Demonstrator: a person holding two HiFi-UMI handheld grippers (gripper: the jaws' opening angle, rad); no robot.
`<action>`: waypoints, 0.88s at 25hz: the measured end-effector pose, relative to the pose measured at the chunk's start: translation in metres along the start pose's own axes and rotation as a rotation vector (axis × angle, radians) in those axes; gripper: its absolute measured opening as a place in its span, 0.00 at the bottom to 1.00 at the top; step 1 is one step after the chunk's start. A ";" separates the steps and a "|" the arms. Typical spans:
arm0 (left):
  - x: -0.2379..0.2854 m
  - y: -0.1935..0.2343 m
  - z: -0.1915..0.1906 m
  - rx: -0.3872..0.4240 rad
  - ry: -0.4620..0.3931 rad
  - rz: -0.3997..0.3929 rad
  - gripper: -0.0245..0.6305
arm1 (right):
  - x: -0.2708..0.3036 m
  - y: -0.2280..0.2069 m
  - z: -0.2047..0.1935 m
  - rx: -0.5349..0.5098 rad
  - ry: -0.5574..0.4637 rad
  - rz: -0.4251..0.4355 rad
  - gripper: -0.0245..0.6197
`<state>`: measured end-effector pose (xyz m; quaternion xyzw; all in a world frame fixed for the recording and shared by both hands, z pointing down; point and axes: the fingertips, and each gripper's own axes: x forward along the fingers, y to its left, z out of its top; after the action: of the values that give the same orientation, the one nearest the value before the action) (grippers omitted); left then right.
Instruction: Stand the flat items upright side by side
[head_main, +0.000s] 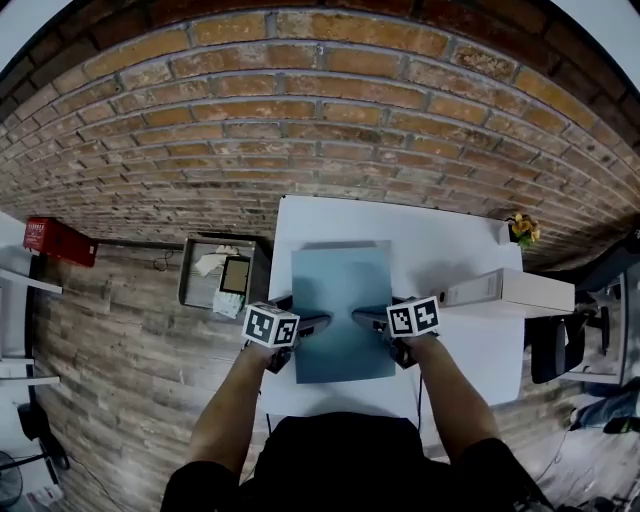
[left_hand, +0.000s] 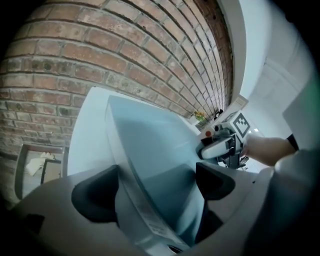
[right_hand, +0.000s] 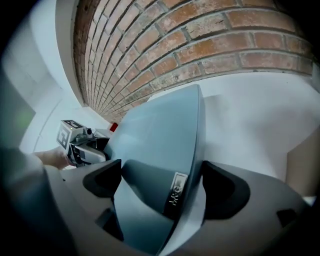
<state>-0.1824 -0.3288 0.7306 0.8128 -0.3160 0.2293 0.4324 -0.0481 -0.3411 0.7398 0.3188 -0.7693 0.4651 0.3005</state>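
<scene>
A flat blue-grey box (head_main: 342, 290) is over the white table (head_main: 450, 240), long side running away from me. My left gripper (head_main: 312, 323) grips its left edge and my right gripper (head_main: 368, 318) its right edge, both near the box's near end. In the left gripper view the box (left_hand: 150, 135) fills the gap between the dark pads (left_hand: 95, 192), its labelled edge against the left one. In the right gripper view the box (right_hand: 165, 125) likewise sits between the pads (right_hand: 225, 187), with its labelled spine next to the right pad. Whether the box rests on the table I cannot tell.
A long white box (head_main: 505, 290) lies on the table's right side, with a small yellow-flowered plant (head_main: 523, 230) at the far right corner. A grey tray of papers (head_main: 222, 270) stands on the floor left of the table. The brick wall (head_main: 320, 110) runs behind.
</scene>
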 end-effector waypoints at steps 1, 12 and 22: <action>0.001 0.001 0.000 0.005 0.000 0.008 0.81 | 0.001 -0.001 0.000 -0.002 0.008 -0.004 0.82; -0.025 -0.001 0.003 0.063 -0.022 0.051 0.80 | -0.013 0.022 0.003 -0.105 -0.025 -0.009 0.75; -0.079 -0.016 0.026 0.183 -0.157 0.158 0.79 | -0.038 0.069 0.016 -0.256 -0.124 -0.084 0.74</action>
<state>-0.2233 -0.3195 0.6571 0.8367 -0.3900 0.2261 0.3111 -0.0808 -0.3224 0.6684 0.3380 -0.8255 0.3294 0.3097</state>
